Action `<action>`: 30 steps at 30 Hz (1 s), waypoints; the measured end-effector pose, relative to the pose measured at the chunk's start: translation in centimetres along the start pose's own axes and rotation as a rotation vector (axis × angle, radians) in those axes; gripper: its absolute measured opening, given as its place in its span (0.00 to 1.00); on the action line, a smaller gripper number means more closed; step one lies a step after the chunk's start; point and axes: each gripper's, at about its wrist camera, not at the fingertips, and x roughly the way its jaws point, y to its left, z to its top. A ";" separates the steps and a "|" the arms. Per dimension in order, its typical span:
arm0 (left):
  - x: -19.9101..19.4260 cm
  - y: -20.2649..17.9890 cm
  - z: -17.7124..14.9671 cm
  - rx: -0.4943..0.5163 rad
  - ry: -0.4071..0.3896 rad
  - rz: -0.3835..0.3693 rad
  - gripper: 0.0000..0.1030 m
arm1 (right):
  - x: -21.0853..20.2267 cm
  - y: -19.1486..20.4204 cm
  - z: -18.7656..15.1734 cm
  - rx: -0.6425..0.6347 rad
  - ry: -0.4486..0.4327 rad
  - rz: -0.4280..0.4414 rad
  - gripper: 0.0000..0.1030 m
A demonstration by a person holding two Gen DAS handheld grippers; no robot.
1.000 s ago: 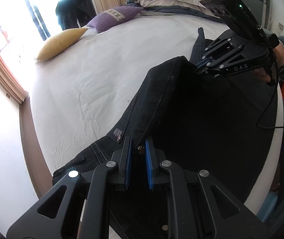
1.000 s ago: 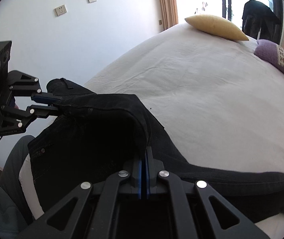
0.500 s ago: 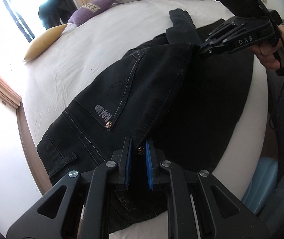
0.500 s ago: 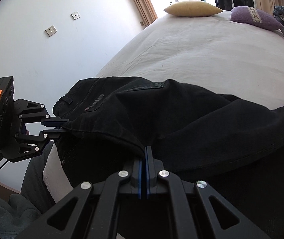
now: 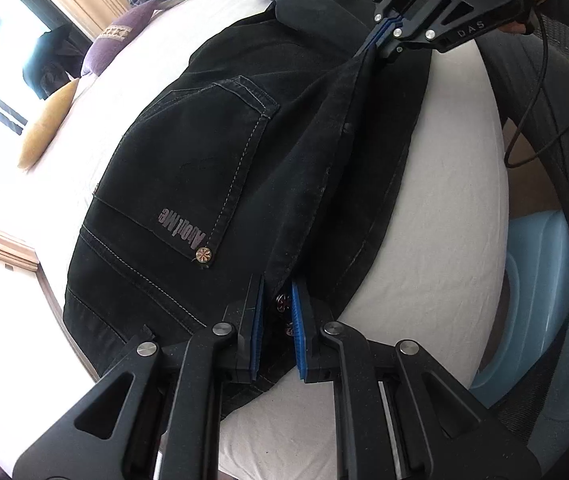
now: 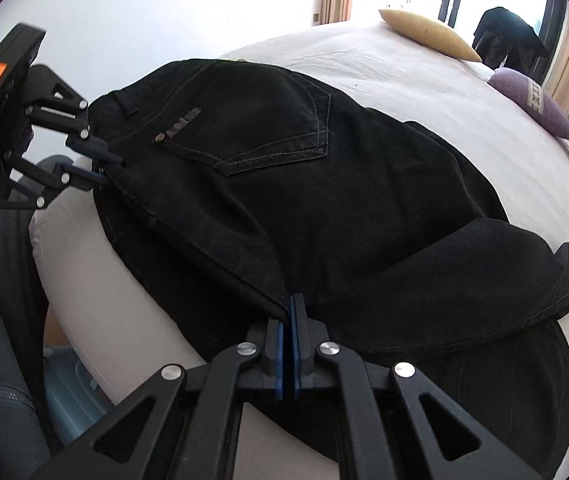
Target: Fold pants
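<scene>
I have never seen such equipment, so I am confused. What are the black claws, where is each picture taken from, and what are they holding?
They are not robot arms. A person holds a two-finger gripper in each hand, and each carries a camera looking along its fingers. One picture is from the left gripper, the other from the right gripper; each also shows the other gripper across the cloth. Black jeans lie on a white bed, back pocket up. Both grippers are shut on the jeans' fabric edge, stretching it between them. A yellow pillow and a purple pillow lie farther away.
</scene>
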 end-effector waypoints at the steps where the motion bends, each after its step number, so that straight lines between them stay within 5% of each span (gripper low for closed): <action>1: 0.0 0.0 0.0 0.005 0.001 0.002 0.11 | -0.1 0.4 -0.1 -0.017 -0.002 -0.018 0.04; 15: 1.3 -0.4 -2.4 0.083 0.004 -0.021 0.11 | 1.4 5.5 -2.1 -0.180 0.033 -0.156 0.04; 23: 2.1 0.3 -2.3 0.019 -0.023 -0.035 0.12 | 1.8 4.5 -2.0 -0.135 0.019 -0.136 0.05; 30: 0.2 1.8 -1.9 -0.164 -0.044 -0.081 0.18 | 1.8 4.1 -2.3 -0.094 -0.004 -0.141 0.07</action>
